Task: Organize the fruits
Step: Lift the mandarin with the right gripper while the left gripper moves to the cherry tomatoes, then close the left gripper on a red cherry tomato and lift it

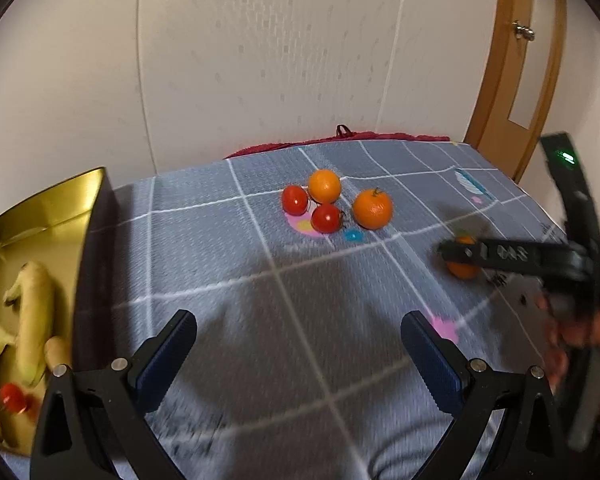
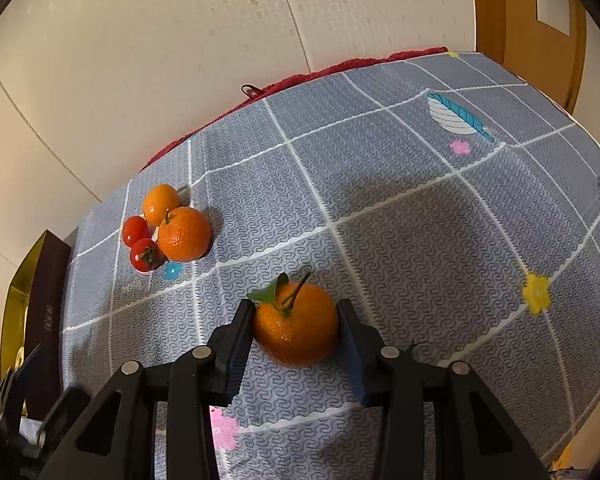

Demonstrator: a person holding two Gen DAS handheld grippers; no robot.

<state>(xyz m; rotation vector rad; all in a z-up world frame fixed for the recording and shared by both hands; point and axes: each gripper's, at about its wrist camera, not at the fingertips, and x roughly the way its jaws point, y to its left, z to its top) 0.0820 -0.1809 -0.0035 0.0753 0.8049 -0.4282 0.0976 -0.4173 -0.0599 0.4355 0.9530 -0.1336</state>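
Observation:
A leafy orange [image 2: 296, 330] rests on the grey checked cloth [image 2: 400, 220], and my right gripper [image 2: 296, 312] is shut on it, a pad pressing each side. In the left wrist view that right gripper [image 1: 456, 250] reaches in from the right with the orange [image 1: 464, 268] partly hidden behind its fingers. Two more oranges [image 1: 324, 186] [image 1: 373, 208] and two tomatoes [image 1: 295, 199] [image 1: 326, 218] sit clustered farther back; the same cluster [image 2: 184, 234] lies left of the held orange. My left gripper [image 1: 299, 320] is open over bare cloth, holding nothing.
A gold-lined box [image 1: 52, 208] stands at the left edge of the cloth, holding bananas [image 1: 32, 320] and a tomato [image 1: 12, 398]. A red towel [image 1: 340, 140] lies along the back by the wall. A wooden door [image 1: 516, 80] is at the back right.

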